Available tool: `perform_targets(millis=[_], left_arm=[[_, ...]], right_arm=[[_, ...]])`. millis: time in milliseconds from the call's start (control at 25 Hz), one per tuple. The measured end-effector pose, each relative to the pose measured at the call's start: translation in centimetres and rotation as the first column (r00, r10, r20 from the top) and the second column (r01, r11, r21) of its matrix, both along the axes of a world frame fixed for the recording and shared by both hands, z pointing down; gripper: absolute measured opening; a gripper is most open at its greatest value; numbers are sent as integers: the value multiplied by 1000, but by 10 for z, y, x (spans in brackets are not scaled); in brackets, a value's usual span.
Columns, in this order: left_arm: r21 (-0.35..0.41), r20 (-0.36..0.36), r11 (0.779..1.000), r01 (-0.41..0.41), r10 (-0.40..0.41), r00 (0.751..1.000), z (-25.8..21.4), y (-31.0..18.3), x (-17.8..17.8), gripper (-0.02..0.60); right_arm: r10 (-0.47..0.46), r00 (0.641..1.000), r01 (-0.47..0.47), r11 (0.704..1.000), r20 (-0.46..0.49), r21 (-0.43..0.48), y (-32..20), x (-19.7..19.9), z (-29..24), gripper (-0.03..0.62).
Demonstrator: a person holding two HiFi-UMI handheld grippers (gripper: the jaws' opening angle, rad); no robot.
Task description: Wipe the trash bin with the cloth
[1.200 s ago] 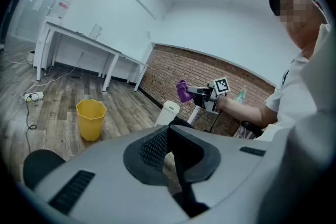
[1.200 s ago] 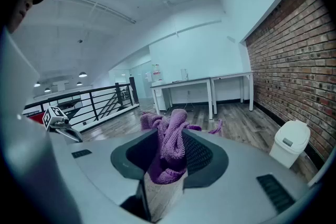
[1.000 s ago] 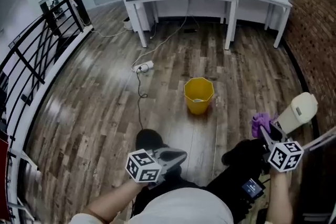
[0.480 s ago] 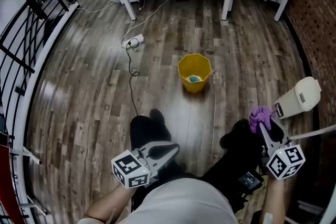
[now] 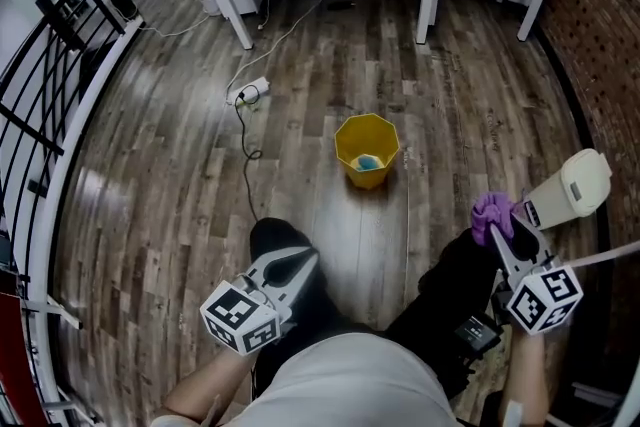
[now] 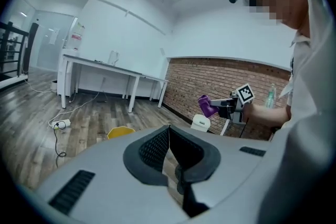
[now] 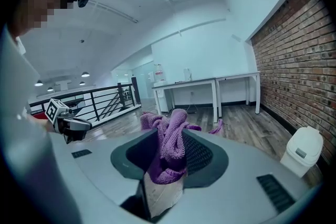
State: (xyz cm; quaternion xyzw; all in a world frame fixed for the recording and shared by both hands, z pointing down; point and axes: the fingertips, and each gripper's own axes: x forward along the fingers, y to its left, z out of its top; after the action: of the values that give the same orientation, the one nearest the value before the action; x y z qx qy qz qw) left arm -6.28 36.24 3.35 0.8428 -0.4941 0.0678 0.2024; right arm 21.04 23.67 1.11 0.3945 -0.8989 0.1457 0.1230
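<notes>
Purple cloth [image 5: 491, 212] clamped in right gripper [image 5: 499, 231], presumably ready for wiping; left gripper [image 5: 303, 258] fully closed, empty, likely spare for steadying yellow trash bin [image 5: 367, 147], well apart ahead.

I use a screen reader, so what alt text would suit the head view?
From above, a person stands on a wooden floor holding two grippers: the right gripper is shut on a purple cloth, the left gripper shut and empty. A yellow bin with something blue inside stands ahead; a white lidded bin sits at the right.
</notes>
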Motion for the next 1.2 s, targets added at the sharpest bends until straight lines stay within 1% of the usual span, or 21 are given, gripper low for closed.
perform_targets(millis=[120, 240, 360, 480, 560, 680, 760, 840, 920, 1000, 1080, 1120, 1200], left_arm=[[9, 9, 1000, -3, 3, 1000, -1, -16, -9, 5], [3, 10, 1000, -6, 6, 1000, 7, -34, -16, 5], [-13, 0, 999, -36, 36, 999, 17, -53, -18, 5], [-21, -7, 997, -77, 77, 997, 27, -72, -21, 5], [-29, -13, 995, -96, 95, 995, 36, -81, -22, 5], [-34, -41, 993, -114, 113, 993, 44, -90, -16, 5], [-34, -33, 990, -139, 138, 990, 45, -90, -13, 5], [-24, -15, 989, -145, 145, 989, 38, -87, -18, 5], [-25, 21, 990, -137, 138, 990, 31, -78, -26, 5], [-24, 63, 990, -137, 138, 988, 28, -84, -31, 5], [-26, 54, 994, -111, 112, 992, 24, -110, -32, 5], [-24, 45, 995, -98, 99, 994, 20, -122, -30, 5], [-4, 62, 995, -99, 99, 993, 13, -136, -23, 5]], right_arm=[[-9, 1000, 9, 1000, -2, 1, -14, -13, 1, 144], [-23, 1000, 23, 1000, -1, -11, -33, -28, 8, 144], [-41, 999, 41, 999, -6, -25, -50, -43, 18, 144], [-60, 997, 60, 998, -42, -6, -71, -53, 28, 144], [-65, 997, 66, 998, -51, 20, -82, -52, 31, 144], [-50, 999, 51, 997, -23, 57, -91, -48, 24, 144], [-40, 999, 40, 997, -2, 69, -88, -45, 18, 144], [-32, 999, 31, 998, 18, 60, -82, -38, 13, 144], [-7, 999, 6, 999, 31, 39, -68, -24, 8, 144], [74, 995, -75, 997, 63, 20, -65, -4, 2, 144], [161, 979, -158, 987, 128, -35, -76, 7, -5, 144], [181, 972, -175, 983, 148, -57, -81, 7, -7, 144], [180, 975, -175, 983, 130, -51, -89, 1, -9, 144]])
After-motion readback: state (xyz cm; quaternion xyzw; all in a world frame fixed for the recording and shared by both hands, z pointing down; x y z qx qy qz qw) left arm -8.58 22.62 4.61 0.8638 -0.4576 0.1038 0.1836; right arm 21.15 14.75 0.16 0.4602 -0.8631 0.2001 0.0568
